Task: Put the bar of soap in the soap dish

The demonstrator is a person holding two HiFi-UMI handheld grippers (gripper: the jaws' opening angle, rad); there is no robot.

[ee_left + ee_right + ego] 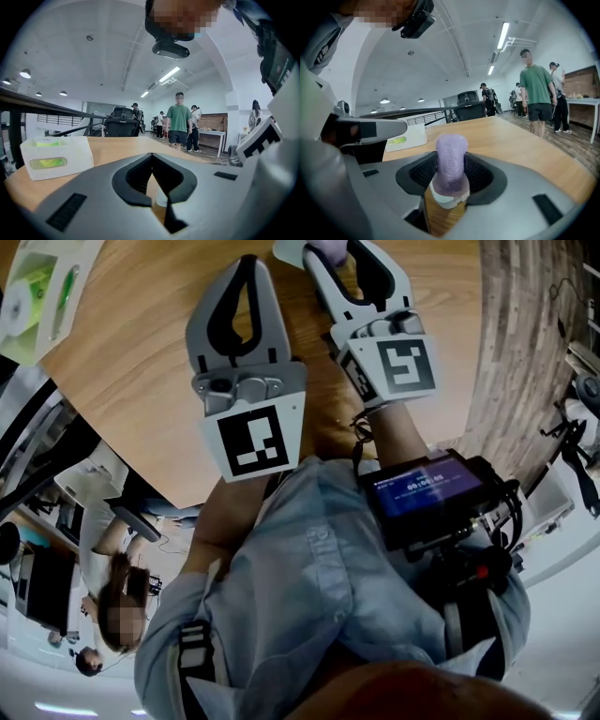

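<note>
My right gripper point(451, 164) is shut on a purple bar of soap point(451, 157), held upright on its edge between the jaws. Directly under the soap sits a small white soap dish point(448, 200) on the wooden table; I cannot tell whether the soap touches it. In the head view the soap point(328, 249) shows at the top edge in the right gripper point(330, 253), with the white dish point(287, 251) beside it. My left gripper point(248, 262) hovers just to the left, its jaws shut with nothing between them. Through the left gripper point(152, 156) the dish point(161, 200) shows.
A white box with green contents point(37, 287) stands at the table's far left corner point(56, 157). The round wooden table point(141, 362) drops off near my body. Behind it are an office chair point(122, 124) and standing people point(179, 123).
</note>
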